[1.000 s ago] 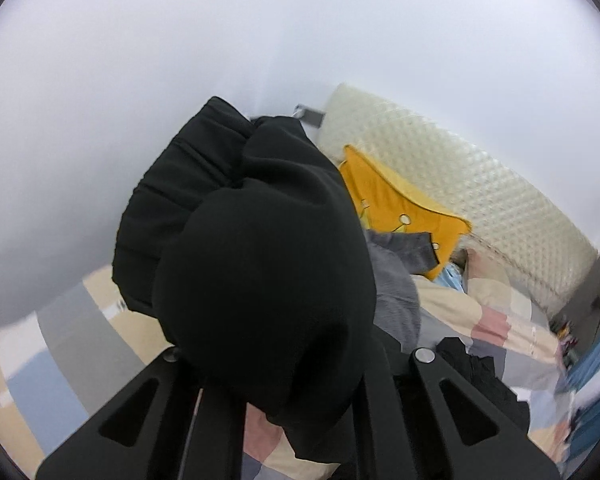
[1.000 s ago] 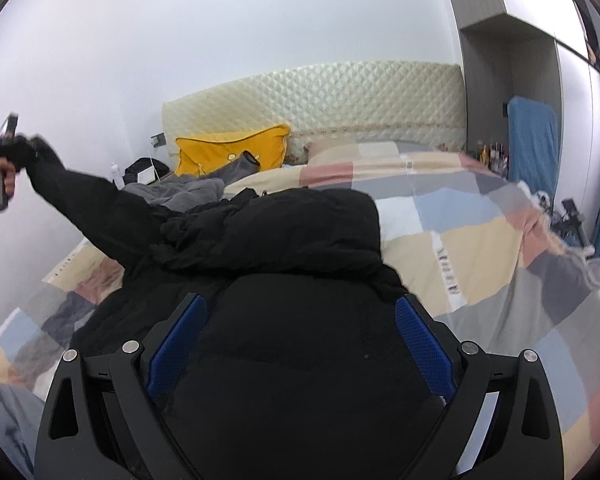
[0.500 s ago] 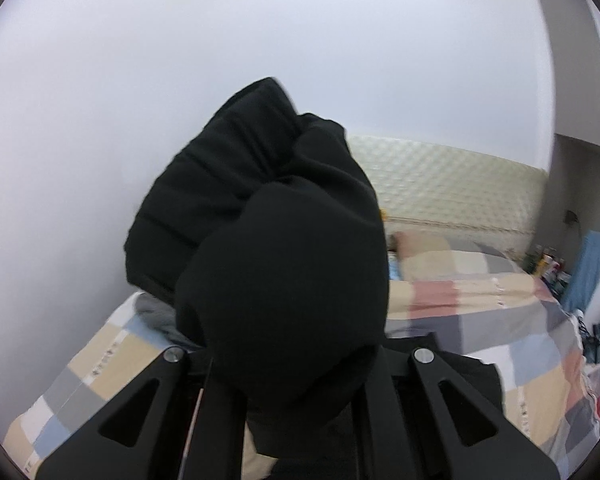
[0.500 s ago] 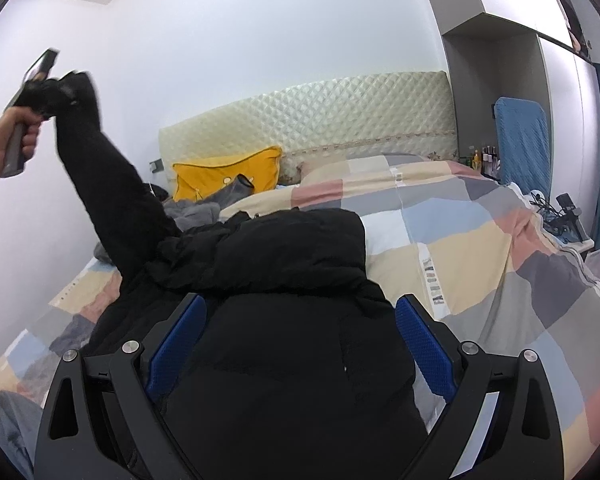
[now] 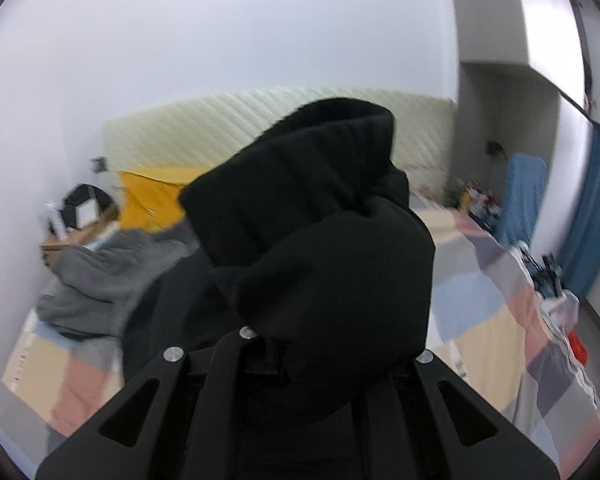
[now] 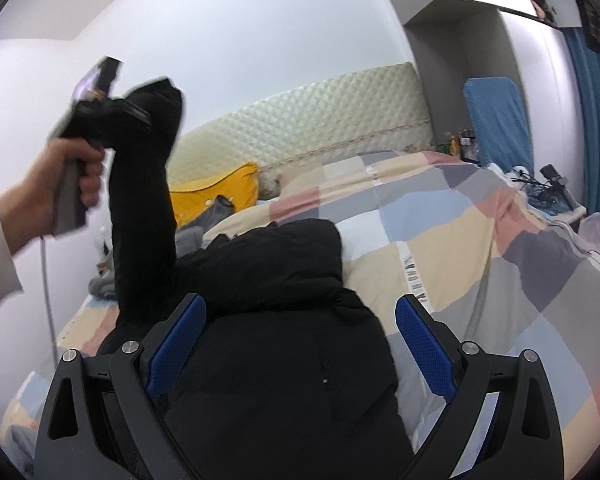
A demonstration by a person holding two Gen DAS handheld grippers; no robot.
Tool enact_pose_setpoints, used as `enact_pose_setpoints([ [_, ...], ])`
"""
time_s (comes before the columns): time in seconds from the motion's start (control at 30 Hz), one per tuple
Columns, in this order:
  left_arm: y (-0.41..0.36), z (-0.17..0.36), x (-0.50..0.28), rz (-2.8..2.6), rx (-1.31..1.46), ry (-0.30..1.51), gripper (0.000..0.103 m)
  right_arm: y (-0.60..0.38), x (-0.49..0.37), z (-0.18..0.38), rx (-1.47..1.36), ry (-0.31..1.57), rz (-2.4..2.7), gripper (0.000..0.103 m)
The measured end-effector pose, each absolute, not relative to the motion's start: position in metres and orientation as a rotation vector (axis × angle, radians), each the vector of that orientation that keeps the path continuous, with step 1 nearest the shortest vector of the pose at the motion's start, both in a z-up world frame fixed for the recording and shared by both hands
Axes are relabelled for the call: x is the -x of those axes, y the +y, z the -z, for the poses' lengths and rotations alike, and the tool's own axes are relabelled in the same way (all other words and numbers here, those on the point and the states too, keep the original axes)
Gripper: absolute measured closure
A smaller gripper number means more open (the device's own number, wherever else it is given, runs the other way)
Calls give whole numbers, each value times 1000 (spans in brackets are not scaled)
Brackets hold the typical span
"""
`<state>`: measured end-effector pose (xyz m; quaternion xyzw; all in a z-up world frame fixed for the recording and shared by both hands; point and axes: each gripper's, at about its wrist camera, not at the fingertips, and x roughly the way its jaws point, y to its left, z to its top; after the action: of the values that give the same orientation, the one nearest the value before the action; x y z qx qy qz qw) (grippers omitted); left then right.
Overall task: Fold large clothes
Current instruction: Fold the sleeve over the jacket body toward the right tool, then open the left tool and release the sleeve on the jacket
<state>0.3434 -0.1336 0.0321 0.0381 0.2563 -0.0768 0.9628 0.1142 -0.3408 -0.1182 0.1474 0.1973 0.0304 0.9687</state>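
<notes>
The left claw point(image 6: 140, 114) is clamped on the cuff of the black jacket's sleeve point(image 6: 144, 200), holding it high above the bed point(image 6: 440, 248). The right claw point(image 6: 300, 344) stands wide with nothing gripped, low over the black jacket point(image 6: 280, 360) spread on the checked quilt.

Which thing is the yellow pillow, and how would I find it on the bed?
Look at the padded cream headboard at the far end of the bed. The yellow pillow leans against its left end, behind the raised black sleeve. It is the only bright yellow thing there; the clothes beside it are grey or black.
</notes>
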Motion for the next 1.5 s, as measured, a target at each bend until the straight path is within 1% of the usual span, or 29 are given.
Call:
enact_pose_setpoints([
  [0.1,-166,4,-352,188,-106,567,95,-345,-118,125,-300,412,-46,7],
  [0.2,-187,33,-362,204,-131,617,95,-357,-131,142,-360,456,-43,7],
  [0.3,-208,75,-374,209,-184,667,94,-364,-140,154,-390,491,-30,7],
  [0.33,-211,77,-373,214,-192,676,94,-365,-141,156,-398,491,-31,7],
  [0.4,-222,100,-378,216,-239,705,94,-366,-142,157,-407,487,-37,7],
  [0.5,-236,142,-387,168,-387,757,94,-366,-141,157,-417,474,-42,7],
  [0.6,-240,174,-399,140,-397,806,94,-366,-144,161,-419,486,-42,7],
  [0.73,-240,194,-410,149,-433,865,95,-366,-148,166,-438,494,-68,7],
  [0.93,-243,192,-404,171,-417,864,92,-358,-150,167,-387,486,-56,7],
  [1.13,-245,172,-366,186,-490,788,82,-354,-146,165,-358,484,-39,7],
  [1.23,-244,160,-354,195,-506,773,69,-350,-143,161,-335,468,-33,7],
  [1.27,-244,155,-346,197,-519,763,55,-350,-143,160,-330,465,-31,7],
  [1.3,-244,151,-339,200,-537,747,33,-349,-142,159,-318,461,-26,7],
  [1.37,-245,144,-325,201,-584,689,6,-346,-140,158,-298,457,-20,7],
  [1.43,-243,134,-310,219,-605,634,5,-343,-139,158,-282,454,-20,7],
  [1.5,-237,126,-305,238,-578,637,5,-341,-138,156,-271,449,-26,7],
])
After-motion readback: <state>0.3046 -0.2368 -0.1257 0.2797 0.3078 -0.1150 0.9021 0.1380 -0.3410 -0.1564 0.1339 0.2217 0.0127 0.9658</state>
